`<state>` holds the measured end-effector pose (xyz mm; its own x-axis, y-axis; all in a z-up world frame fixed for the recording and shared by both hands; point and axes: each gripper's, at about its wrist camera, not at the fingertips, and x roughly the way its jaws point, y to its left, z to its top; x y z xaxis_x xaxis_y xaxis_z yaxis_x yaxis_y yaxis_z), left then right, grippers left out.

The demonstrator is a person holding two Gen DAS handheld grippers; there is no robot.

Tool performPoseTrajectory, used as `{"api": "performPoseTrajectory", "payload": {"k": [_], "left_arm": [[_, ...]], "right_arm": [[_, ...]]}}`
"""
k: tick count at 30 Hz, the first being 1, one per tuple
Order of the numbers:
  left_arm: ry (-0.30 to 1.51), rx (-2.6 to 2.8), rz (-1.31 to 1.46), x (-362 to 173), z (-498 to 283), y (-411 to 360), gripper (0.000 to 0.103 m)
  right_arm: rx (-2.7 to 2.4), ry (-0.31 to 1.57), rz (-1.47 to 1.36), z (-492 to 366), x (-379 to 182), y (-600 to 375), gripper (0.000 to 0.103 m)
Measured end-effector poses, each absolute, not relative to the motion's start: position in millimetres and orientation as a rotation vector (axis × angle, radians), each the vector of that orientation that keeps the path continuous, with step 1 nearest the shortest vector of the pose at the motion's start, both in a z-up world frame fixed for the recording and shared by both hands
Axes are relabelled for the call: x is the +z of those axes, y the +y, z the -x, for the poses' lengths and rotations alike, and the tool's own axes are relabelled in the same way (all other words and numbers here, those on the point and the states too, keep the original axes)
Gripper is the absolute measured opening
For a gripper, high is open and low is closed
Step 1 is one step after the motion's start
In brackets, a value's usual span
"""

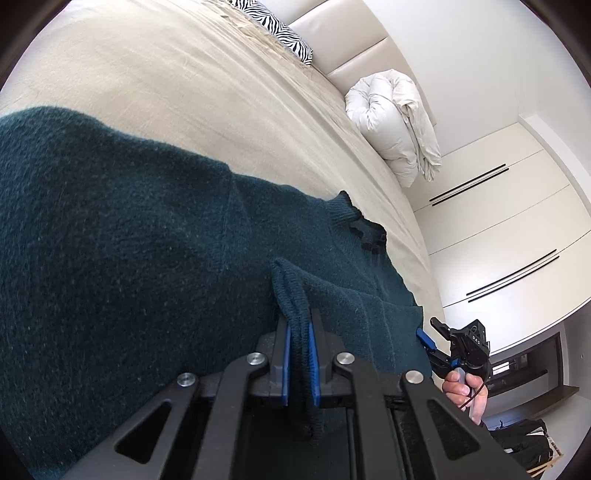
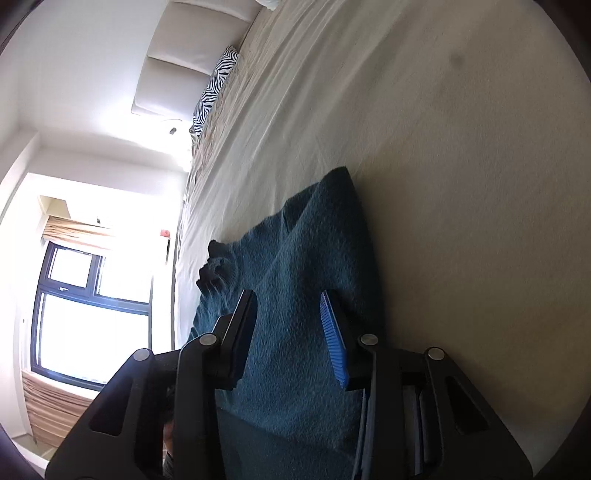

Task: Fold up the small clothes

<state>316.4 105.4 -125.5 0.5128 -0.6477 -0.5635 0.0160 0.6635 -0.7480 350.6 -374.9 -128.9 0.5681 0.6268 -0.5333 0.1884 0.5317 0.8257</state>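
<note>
sweater: dark teal knit sweater (image 1: 110,229), spread on the bed, covers most of left wrist view; also fills centre of right wrist view (image 2: 295,295)
ribbed hem: ribbed edge (image 1: 291,291) of the sweater bunched + lifted, runs back into left hand-held gripper
collar: ribbed neck opening (image 1: 354,221) lies on sheet toward the bed's far side, edge looks darker
L hand-held gripper: left hand-held gripper (image 1: 300,332) clamped on ribbed edge, blue pads (image 1: 285,354) pressed nearly together w/ fabric between, strip hangs down behind them
R hand-held gripper: right hand-held gripper (image 2: 288,314) jaws apart, over the sweater, knit visible in the gap; blue ribbed pad (image 2: 334,343) on one side, other finger dark; pads not pressing fabric as far as seen. Also seen in left wrist view (image 1: 430,330) at sweater's edge, held by a hand (image 1: 465,391)
bed: beige sheet (image 1: 184,74), wrinkled toward the headboard
pillow: zebra-print pillow (image 1: 280,29) at head of bed
duvet: white rolled duvet (image 1: 395,122) at bed edge, against padded headboard (image 1: 354,48)
wardrobe: white doors w/ dark slot handles (image 1: 498,229) beyond bed
window: dark-framed window (image 2: 85,310), bright, blown out; tan blind above
</note>
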Motion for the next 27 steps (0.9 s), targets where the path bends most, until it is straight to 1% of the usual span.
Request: {"api": "performPoseTrajectory", "payload": {"k": [4, 11, 17, 21, 27], "left_arm": [[0.964, -0.442, 0.734, -128.0, -318.9, 104.0, 0.011], [0.935, -0.442, 0.691, -129.2, -314.1, 100.5, 0.010], [0.926, -0.438, 0.685, -130.2, -314.2, 94.1, 0.010], [0.921, -0.440, 0.687, -131.0, -314.8, 93.3, 0.010], [0.915, -0.442, 0.689, -132.8, -315.0, 94.1, 0.010]], "right_arm": [[0.300, 0.937, -1.052, -373.2, -134.4, -389.0, 0.034], [0.317, 0.954, -1.062, -398.7, -138.0, -397.2, 0.035], [0.337, 0.950, -1.103, -377.8, -139.6, -404.9, 0.036], [0.405, 0.995, -1.092, -346.7, -140.9, -404.3, 0.036], [0.474, 1.014, -1.122, -292.9, -143.2, -398.5, 0.036]]}}
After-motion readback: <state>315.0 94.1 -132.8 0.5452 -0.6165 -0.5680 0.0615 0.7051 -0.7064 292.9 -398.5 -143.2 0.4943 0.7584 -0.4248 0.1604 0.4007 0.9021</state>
